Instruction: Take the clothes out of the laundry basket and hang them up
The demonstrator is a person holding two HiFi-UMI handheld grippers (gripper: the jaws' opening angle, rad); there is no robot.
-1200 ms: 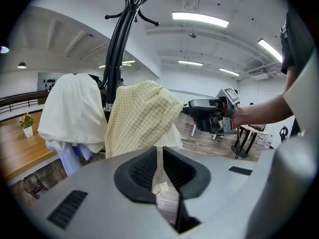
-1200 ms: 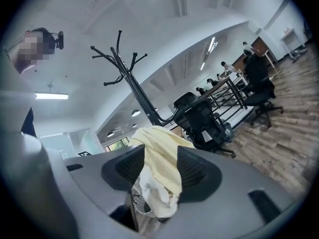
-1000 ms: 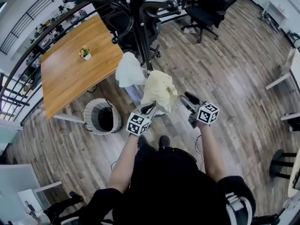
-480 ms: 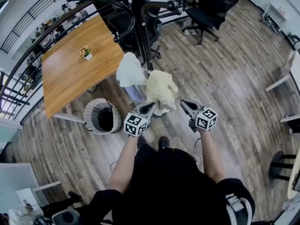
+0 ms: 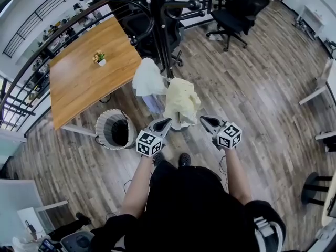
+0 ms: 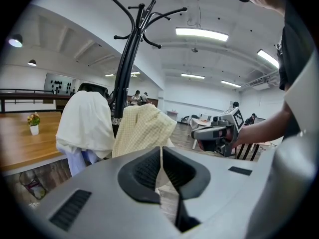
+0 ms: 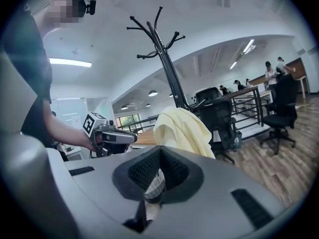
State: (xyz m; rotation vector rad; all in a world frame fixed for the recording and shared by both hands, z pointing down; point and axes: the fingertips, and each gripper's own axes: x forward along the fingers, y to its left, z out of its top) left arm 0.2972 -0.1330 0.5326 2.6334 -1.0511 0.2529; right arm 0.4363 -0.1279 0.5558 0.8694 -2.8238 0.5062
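Observation:
A pale yellow garment (image 5: 181, 100) (image 6: 142, 131) (image 7: 182, 128) hangs on the black coat rack (image 5: 157, 14), beside a white garment (image 5: 147, 77) (image 6: 84, 121). My left gripper (image 5: 167, 121) (image 6: 160, 151) is at the yellow garment's lower left edge, jaws shut with a thin strip of its cloth pinched between them. My right gripper (image 5: 202, 119) (image 7: 160, 151) is at the lower right edge, also shut, and checked cloth shows just behind its pads. The round laundry basket (image 5: 105, 135) stands on the floor to the left, its inside dark.
A wooden table (image 5: 79, 83) with a small potted plant (image 5: 100, 58) sits left of the rack. Black office chairs (image 5: 233, 9) stand behind the rack, next to a railing. White desks line the right edge. The floor is wood planks.
The right gripper's jaws stood apart before and are now together, and it has moved left to the yellow garment's edge. The left gripper has risen a little.

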